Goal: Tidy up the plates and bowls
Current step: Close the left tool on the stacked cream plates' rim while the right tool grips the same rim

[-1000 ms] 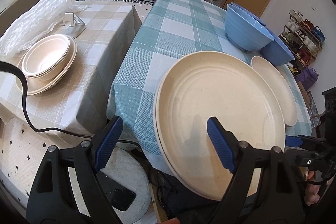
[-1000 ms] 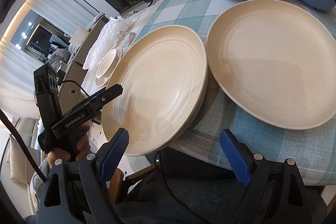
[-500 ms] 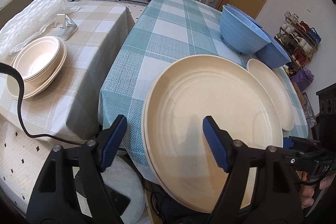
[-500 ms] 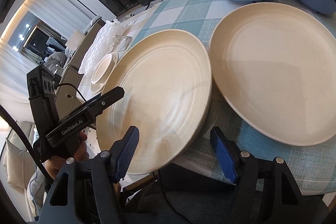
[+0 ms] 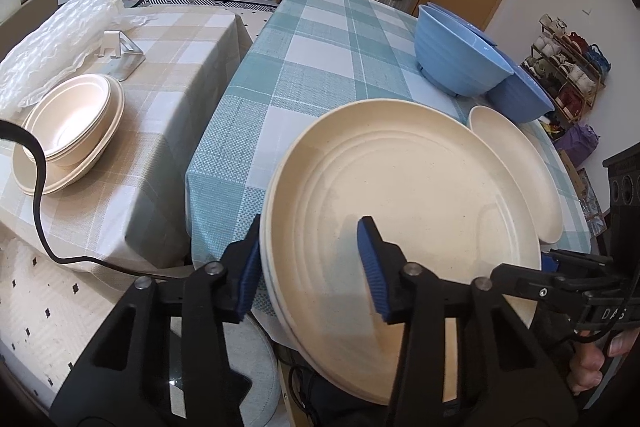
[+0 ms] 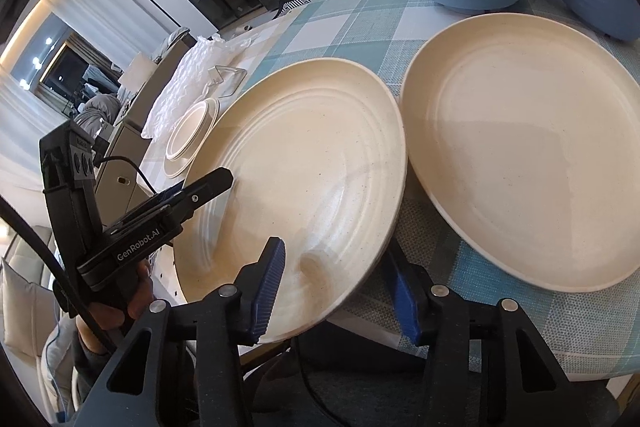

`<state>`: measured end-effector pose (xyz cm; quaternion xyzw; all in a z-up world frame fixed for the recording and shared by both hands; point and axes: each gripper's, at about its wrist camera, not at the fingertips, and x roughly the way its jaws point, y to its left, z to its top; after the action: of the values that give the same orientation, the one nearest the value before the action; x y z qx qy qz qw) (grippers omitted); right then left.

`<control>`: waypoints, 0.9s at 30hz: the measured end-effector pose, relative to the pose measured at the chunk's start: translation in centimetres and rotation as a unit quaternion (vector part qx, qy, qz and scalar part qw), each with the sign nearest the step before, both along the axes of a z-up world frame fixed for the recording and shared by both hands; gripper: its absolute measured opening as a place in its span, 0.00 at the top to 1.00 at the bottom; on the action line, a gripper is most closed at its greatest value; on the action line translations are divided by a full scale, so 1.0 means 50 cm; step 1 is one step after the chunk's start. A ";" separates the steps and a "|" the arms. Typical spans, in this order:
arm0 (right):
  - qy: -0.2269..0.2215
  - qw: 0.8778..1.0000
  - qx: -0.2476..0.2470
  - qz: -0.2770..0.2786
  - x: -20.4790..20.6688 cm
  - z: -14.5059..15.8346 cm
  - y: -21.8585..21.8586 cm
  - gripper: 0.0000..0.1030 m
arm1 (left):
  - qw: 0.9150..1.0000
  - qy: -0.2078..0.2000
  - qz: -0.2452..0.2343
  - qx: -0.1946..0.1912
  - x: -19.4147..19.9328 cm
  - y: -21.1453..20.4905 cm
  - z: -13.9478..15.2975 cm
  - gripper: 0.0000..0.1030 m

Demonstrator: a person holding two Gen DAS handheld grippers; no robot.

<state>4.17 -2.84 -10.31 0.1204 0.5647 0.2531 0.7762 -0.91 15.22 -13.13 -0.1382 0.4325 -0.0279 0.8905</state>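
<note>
A stack of large cream plates overhangs the near edge of the blue checked table. My left gripper straddles its left rim, one finger over and one under, jaws still apart. My right gripper straddles the stack's near right rim the same way. A second cream plate lies on the table to the right. Two blue bowls stand behind it. Cream bowls on a plate sit on the beige table at left.
A beige checked table stands left of the blue one, with bubble wrap and a metal stand. A black cable hangs at left. Suitcases, drawers and a basket are at the back.
Both grippers have moved in onto the plate stack's rim and their jaws have narrowed around it. The stack has shifted a little off the table edge.
</note>
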 end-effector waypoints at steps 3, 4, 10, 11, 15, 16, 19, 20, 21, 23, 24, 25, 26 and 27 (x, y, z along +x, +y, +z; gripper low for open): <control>0.001 1.000 0.000 -0.010 0.004 -0.003 -0.006 0.61 | 1.000 -0.001 0.009 -0.005 -0.001 0.011 -0.002 0.72; 0.001 1.000 -0.001 -0.015 0.006 -0.004 -0.008 0.65 | 1.000 -0.002 0.012 -0.005 -0.002 0.015 -0.003 0.76; -0.001 1.000 -0.005 -0.023 0.009 -0.007 -0.008 0.72 | 1.000 -0.006 0.012 -0.001 -0.006 0.020 -0.003 0.77; -0.001 1.000 -0.005 -0.023 0.009 -0.007 -0.008 0.72 | 1.000 -0.005 0.012 -0.002 -0.006 0.019 -0.003 0.78; -0.006 1.000 -0.009 -0.019 0.008 -0.006 -0.007 0.73 | 1.000 -0.006 0.012 -0.007 -0.009 0.022 -0.003 0.79; -0.008 1.000 -0.010 -0.018 0.007 -0.004 -0.006 0.73 | 1.000 -0.007 0.013 -0.007 -0.011 0.023 -0.003 0.79; -0.012 1.000 -0.012 -0.012 0.009 -0.003 -0.006 0.73 | 1.000 -0.008 0.016 -0.009 -0.017 0.027 0.000 0.79; -0.013 1.000 -0.012 -0.010 0.009 -0.002 -0.004 0.73 | 1.000 -0.008 0.016 -0.010 -0.019 0.027 0.000 0.79; -0.015 1.000 -0.014 -0.008 0.010 -0.001 -0.002 0.73 | 1.000 -0.009 0.017 -0.010 -0.021 0.028 0.001 0.79; -0.017 1.000 -0.015 -0.005 0.012 0.001 0.002 0.73 | 1.000 -0.010 0.019 -0.009 -0.023 0.030 0.004 0.79; -0.018 1.000 -0.015 -0.004 0.013 0.003 0.004 0.73 | 1.000 -0.012 0.020 -0.010 -0.025 0.031 0.006 0.79; -0.022 1.000 -0.016 -0.004 0.014 0.006 0.007 0.73 | 1.000 -0.014 0.021 -0.010 -0.026 0.032 0.008 0.79; -0.025 1.000 -0.016 -0.003 0.015 0.008 0.012 0.73 | 1.000 -0.015 0.022 -0.010 -0.028 0.033 0.011 0.79; -0.029 0.999 -0.017 -0.003 0.014 0.010 0.012 0.73 | 1.000 -0.017 0.023 -0.011 -0.029 0.034 0.013 0.79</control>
<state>4.86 -2.24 -9.79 0.1015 0.5462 0.2447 0.7947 -2.36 16.91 -12.48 -0.1576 0.4140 -0.0143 0.8964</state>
